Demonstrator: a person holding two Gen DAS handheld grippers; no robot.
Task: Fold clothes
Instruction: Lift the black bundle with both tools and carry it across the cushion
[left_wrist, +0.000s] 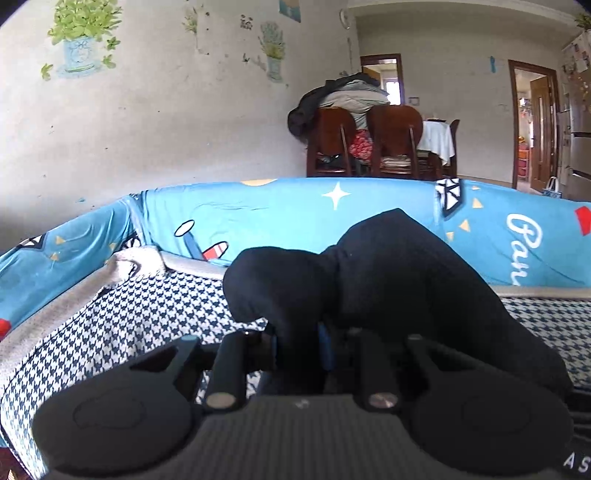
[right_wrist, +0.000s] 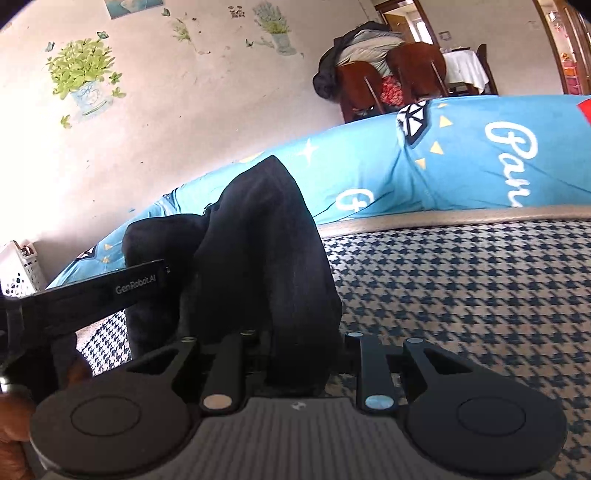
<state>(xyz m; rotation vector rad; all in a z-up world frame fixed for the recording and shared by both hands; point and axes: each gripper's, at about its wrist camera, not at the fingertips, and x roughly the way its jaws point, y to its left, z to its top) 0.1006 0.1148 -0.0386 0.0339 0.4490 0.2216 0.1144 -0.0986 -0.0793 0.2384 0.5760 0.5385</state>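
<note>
A black garment is bunched up over the houndstooth sofa seat, rising in two humps. My left gripper is shut on a fold of it; blue pads show on either side of the pinched cloth. In the right wrist view the same black garment stands up in a tall fold, and my right gripper is shut on its lower edge. The cloth hides both sets of fingertips. The left gripper's black body reaches in from the left edge there, close beside the garment.
A blue printed cover drapes the sofa back behind the seat. Wooden chairs piled with clothes stand beyond it by a table. A white perforated basket sits at the far left by the wall. A hand shows at the lower left.
</note>
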